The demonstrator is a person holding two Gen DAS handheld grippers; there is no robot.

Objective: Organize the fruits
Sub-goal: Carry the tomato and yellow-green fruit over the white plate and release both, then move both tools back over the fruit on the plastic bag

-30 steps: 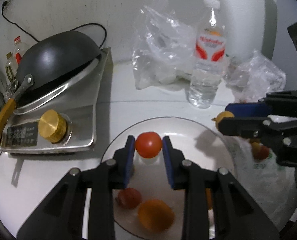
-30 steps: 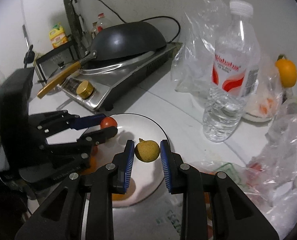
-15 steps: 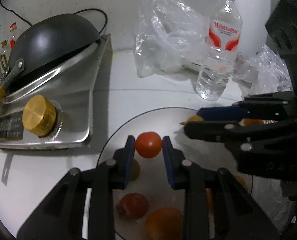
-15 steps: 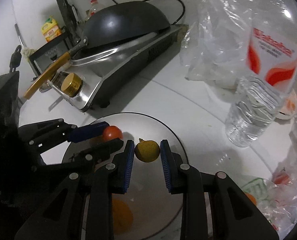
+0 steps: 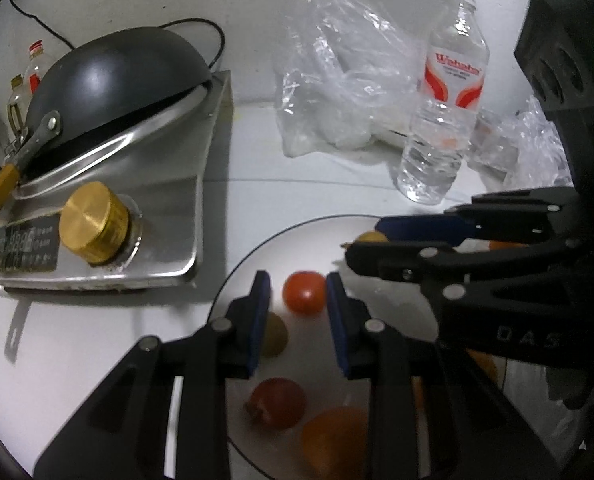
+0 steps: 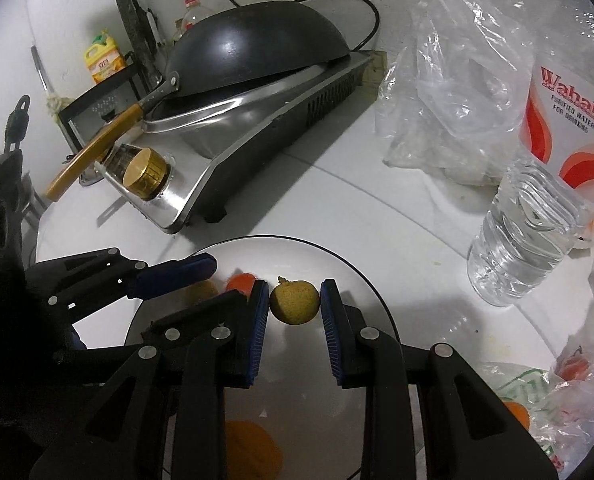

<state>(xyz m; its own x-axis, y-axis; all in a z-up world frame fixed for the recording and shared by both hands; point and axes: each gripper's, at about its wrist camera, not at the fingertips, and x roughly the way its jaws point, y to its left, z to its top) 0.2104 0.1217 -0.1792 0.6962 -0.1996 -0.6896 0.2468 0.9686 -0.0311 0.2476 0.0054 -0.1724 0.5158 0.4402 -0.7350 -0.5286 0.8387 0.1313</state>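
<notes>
A grey plate (image 5: pixel 257 248) lies on the white counter. My left gripper (image 5: pixel 298 298) is open over it; a red tomato (image 5: pixel 304 292) sits between the fingers with gaps on both sides. A yellow-green fruit (image 5: pixel 275 334), a dark red fruit (image 5: pixel 277 396) and an orange (image 5: pixel 333 436) lie on the plate. My right gripper (image 6: pixel 294 302) is shut on a yellow-green lime (image 6: pixel 295 301), just above the plate (image 6: pixel 361 276). It also shows in the left wrist view (image 5: pixel 361 244), to the right of the tomato.
An induction cooker (image 5: pixel 177 216) with a black wok (image 5: pixel 113 76) and a brass knob (image 5: pixel 93 228) stands to the left. A water bottle (image 5: pixel 441 116) and clear plastic bags (image 5: pixel 337 92) stand behind the plate. A bag with more fruit (image 6: pixel 537 392) lies to the right.
My left gripper has opened and let go of the tomato, which now rests on the plate. My right gripper has carried the lime further in over the plate and lower.
</notes>
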